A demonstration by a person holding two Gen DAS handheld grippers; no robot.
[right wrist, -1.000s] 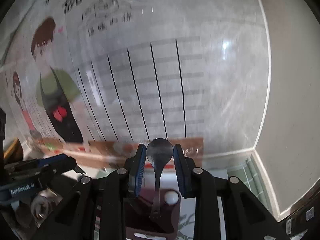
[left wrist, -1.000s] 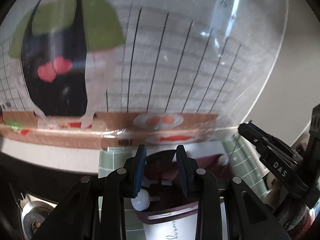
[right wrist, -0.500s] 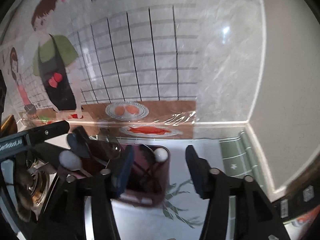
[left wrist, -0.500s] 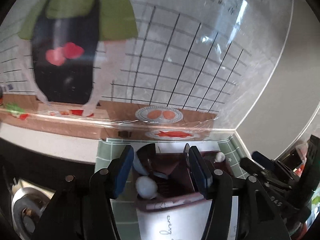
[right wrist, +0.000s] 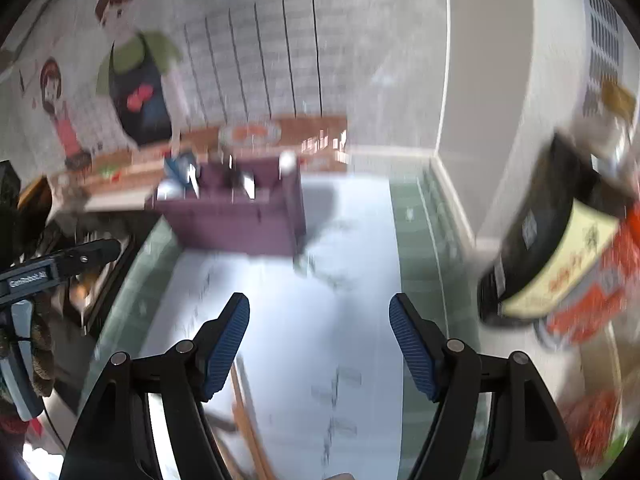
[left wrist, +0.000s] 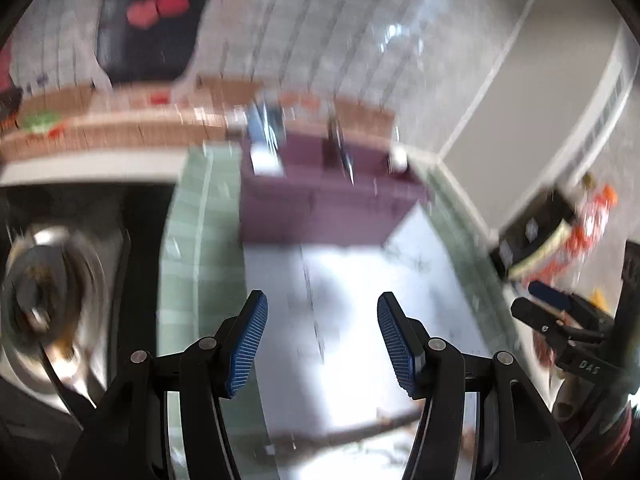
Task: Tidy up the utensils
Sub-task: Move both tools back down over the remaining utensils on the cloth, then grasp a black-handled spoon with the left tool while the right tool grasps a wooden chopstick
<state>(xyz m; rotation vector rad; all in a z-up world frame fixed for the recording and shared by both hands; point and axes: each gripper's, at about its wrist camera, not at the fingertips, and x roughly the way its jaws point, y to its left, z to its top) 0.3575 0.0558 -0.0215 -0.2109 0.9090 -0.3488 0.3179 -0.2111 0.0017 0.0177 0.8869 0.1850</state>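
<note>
A purple utensil holder (left wrist: 320, 196) stands at the back of a white mat with several spoons and utensils sticking out of it; it also shows in the right wrist view (right wrist: 240, 212). My left gripper (left wrist: 322, 342) is open and empty, well in front of the holder. My right gripper (right wrist: 320, 344) is open and empty, also in front of it. Wooden chopsticks (right wrist: 248, 420) lie on the mat near my right gripper, and a dark utensil (left wrist: 352, 432) lies near my left gripper. Both views are motion-blurred.
A stove burner (left wrist: 44, 292) sits at the left. A black-and-cream jar (right wrist: 552, 240) and red packets (right wrist: 592, 304) stand at the right. A white mat with green border (right wrist: 420, 240) covers the counter. A tiled wall with a cartoon sticker (right wrist: 136, 80) is behind.
Both grippers opened and let go of their spoons into the purple holder, then pulled back and down away from it. The holder now looks farther off.
</note>
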